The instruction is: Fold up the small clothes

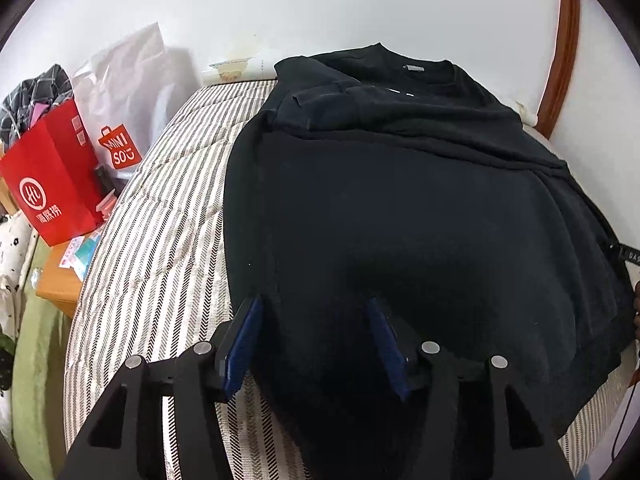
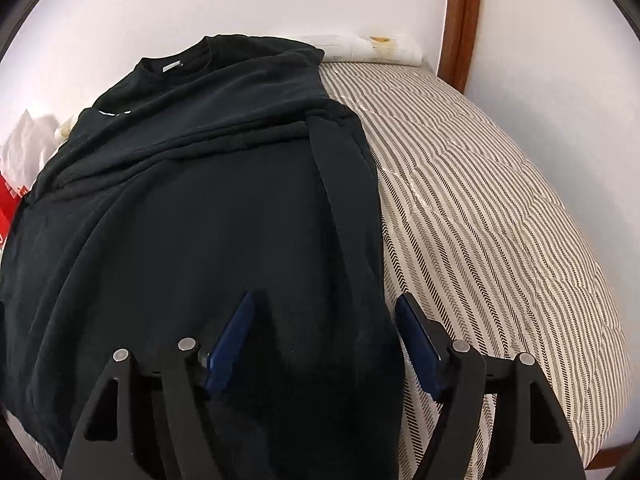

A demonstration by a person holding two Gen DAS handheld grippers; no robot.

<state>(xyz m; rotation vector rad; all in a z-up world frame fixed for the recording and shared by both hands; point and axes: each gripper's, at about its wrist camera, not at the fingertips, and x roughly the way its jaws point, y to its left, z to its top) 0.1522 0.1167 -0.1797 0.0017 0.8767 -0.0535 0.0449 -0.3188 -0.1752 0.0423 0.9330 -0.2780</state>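
A black sweatshirt [image 1: 400, 184] lies flat on the striped bed, collar toward the wall, both sleeves folded in across the body. It also shows in the right wrist view [image 2: 192, 208]. My left gripper [image 1: 314, 304] is open, its blue pads straddling the near left part of the hem. My right gripper [image 2: 326, 300] is open, its pads straddling the near right edge of the sweatshirt. Neither gripper holds fabric.
The striped quilt [image 1: 160, 240] covers the bed [image 2: 500, 240]. A red paper bag [image 1: 52, 184] and a white Miniso bag [image 1: 120, 92] stand on a wooden side table [image 1: 56, 284] to the left. A white wall and a wooden frame [image 2: 460, 20] lie behind.
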